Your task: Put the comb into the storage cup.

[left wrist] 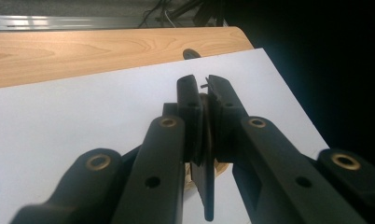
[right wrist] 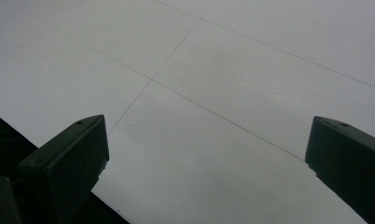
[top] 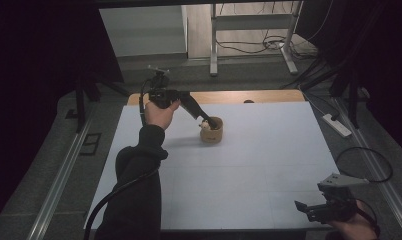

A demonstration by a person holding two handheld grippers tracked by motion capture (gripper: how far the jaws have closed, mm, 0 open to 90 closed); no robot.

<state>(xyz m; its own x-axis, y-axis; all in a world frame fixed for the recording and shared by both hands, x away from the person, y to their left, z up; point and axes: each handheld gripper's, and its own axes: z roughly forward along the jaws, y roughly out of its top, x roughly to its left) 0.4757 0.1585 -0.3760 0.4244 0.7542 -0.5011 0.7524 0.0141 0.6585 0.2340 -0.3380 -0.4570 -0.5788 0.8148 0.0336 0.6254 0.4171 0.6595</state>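
A small round wooden bowl [top: 212, 133] stands on the white table top [top: 249, 160], a little behind its middle, with something white [top: 205, 126] inside. My left gripper [top: 205, 120] slants down from the left, its tips at the bowl's near-left rim. In the left gripper view its jaws [left wrist: 204, 85] are shut on a thin, dark, flat piece [left wrist: 207, 186] that runs back between them; I cannot tell what it is. My right gripper [top: 302, 207] rests low at the table's front right corner. It stands open [right wrist: 206, 140] over the bare white surface.
A strip of bare wood [top: 239, 96] edges the table's far side, with a small dark round spot [top: 248, 101] on it. A white power strip [top: 336, 125] and cables lie on the floor to the right. Metal rails [top: 59, 180] run along the left.
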